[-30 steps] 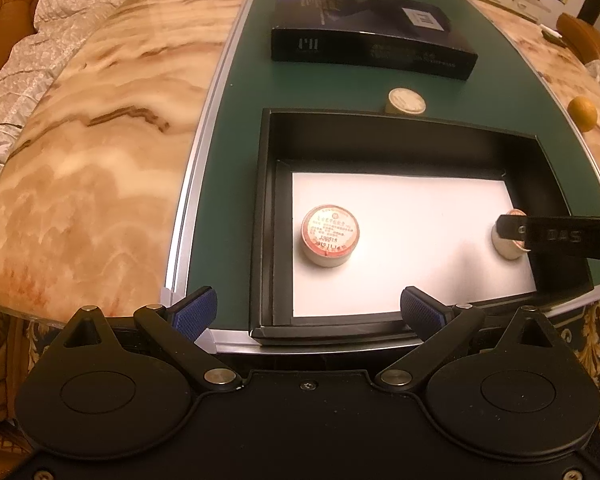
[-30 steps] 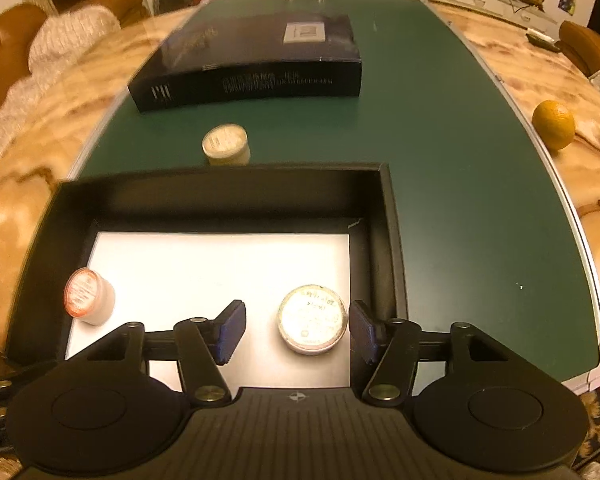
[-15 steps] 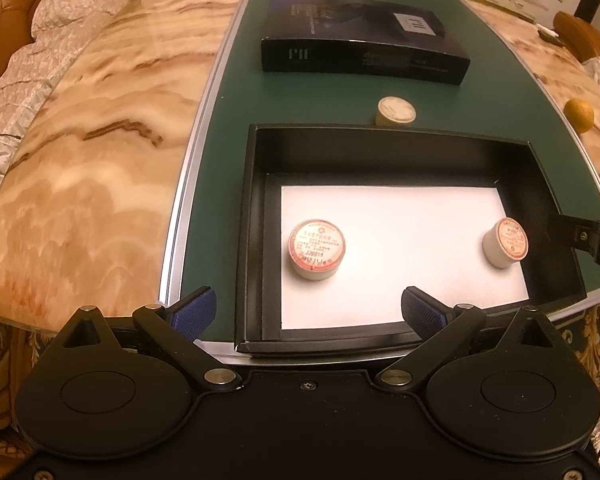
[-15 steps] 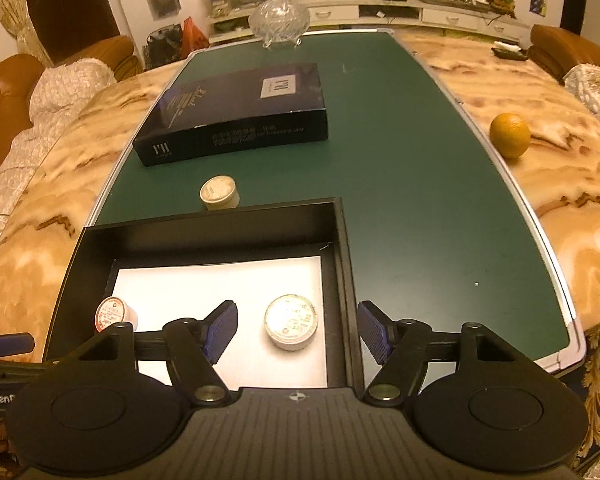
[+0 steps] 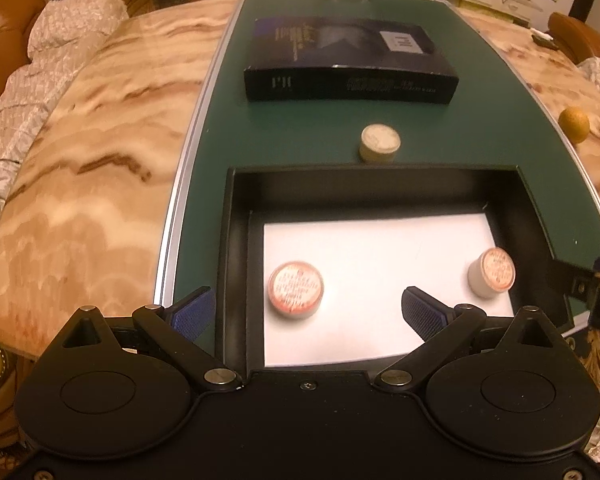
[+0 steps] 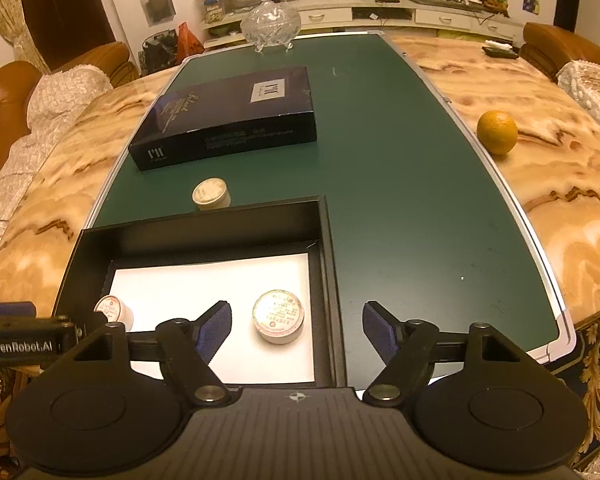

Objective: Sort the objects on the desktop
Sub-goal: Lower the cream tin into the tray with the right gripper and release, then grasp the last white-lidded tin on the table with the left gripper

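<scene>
A black open box with a white floor sits on the green mat. Two round red-lidded jars lie inside it: one at the left, one at the right. A third cream jar stands on the mat just behind the box. My left gripper is open and empty above the box's near edge. My right gripper is open and empty, raised near the box's right wall.
A long dark flat box lies behind the cream jar. A glass bowl stands at the mat's far end. An orange rests on the marble table to the right. Sofas flank the table.
Both grippers have pulled back and risen from the box. The right gripper has left the right-hand jar lying in the box and moved away to the right.
</scene>
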Demonstrator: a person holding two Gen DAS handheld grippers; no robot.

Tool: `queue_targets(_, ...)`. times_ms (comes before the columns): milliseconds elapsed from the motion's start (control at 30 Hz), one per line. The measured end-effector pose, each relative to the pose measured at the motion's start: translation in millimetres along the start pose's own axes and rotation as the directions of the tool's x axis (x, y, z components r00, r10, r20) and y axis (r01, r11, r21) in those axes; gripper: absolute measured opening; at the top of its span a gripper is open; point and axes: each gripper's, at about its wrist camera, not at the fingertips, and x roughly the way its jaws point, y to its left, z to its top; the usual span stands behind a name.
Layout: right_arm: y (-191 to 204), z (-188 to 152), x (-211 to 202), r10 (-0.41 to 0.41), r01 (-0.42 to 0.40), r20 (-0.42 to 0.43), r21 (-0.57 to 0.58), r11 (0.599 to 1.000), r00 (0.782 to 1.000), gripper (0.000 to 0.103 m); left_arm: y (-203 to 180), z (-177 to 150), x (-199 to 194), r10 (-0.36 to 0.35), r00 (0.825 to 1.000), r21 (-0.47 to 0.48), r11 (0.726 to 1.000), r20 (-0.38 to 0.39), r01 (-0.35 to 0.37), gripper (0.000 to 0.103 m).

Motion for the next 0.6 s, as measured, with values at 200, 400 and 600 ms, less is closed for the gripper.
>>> queue_targets(200,-7,0,1,0.003,-0.003,0.003,0.018,1.000,1.000,0.078,-15,19,2,0.008,1.000,0.027,1.000,0.028,-0.009,0.102)
queue_targets(400,-17,-2,3,0.015,-0.015,0.003,0.038,0.999,1.000,0.082,-28,44,15,0.013,0.999,0.033,0.999,0.051,-0.015,0.103)
queue_targets(600,-27,-2,8,0.020,-0.020,0.001,0.061,0.998,1.000,0.082,-40,70,41,0.015,0.999,0.020,1.000,0.044,-0.016,0.103)
